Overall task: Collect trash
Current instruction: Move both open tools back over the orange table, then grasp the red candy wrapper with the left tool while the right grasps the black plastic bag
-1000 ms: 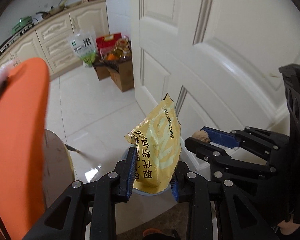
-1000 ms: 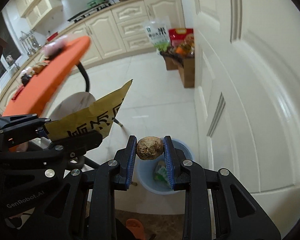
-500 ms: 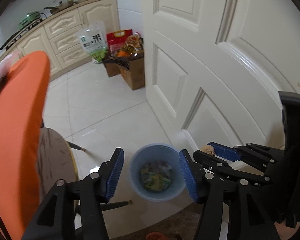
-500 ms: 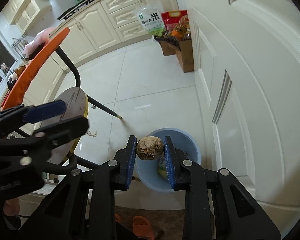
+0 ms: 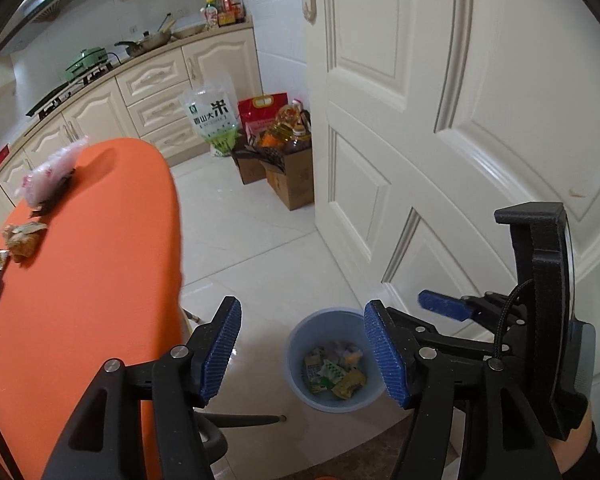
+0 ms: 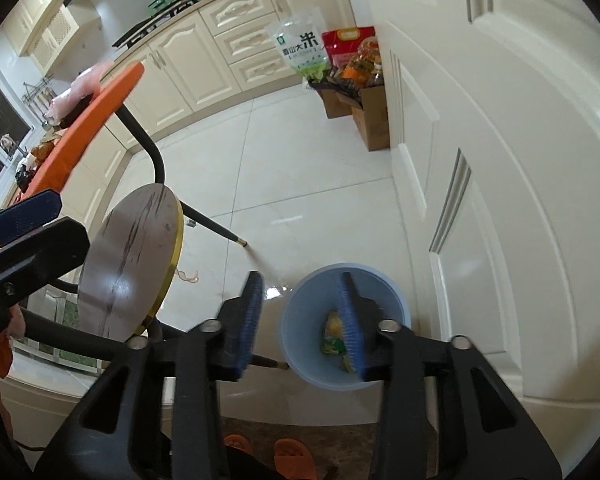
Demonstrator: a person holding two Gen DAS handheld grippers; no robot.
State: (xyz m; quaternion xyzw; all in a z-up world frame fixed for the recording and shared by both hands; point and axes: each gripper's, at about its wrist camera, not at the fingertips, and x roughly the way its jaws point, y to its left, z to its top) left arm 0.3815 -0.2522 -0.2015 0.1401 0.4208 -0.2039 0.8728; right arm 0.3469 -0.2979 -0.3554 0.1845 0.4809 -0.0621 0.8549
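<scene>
With both grippers above the blue trash bin (image 5: 334, 360), the left gripper (image 5: 302, 350) and right gripper (image 6: 302, 320) have just been opening, jaws spread and empty. Wrappers (image 5: 22, 240) remain on the orange table (image 5: 96, 280) beside the bin; they look light, crinkly, likely slippery, best pinched at a raised fold.

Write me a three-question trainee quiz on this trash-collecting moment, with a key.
1. True or false: the left gripper holds a wrapper.
2. Where does the blue bin stand? A) on the orange table B) on the floor by the white door C) inside a cardboard box
3. What lies between the right gripper pads?

Key: 1 false, its jaws are apart and empty. 2 B. 3 nothing; its jaws have just been opening above the bin.
</scene>
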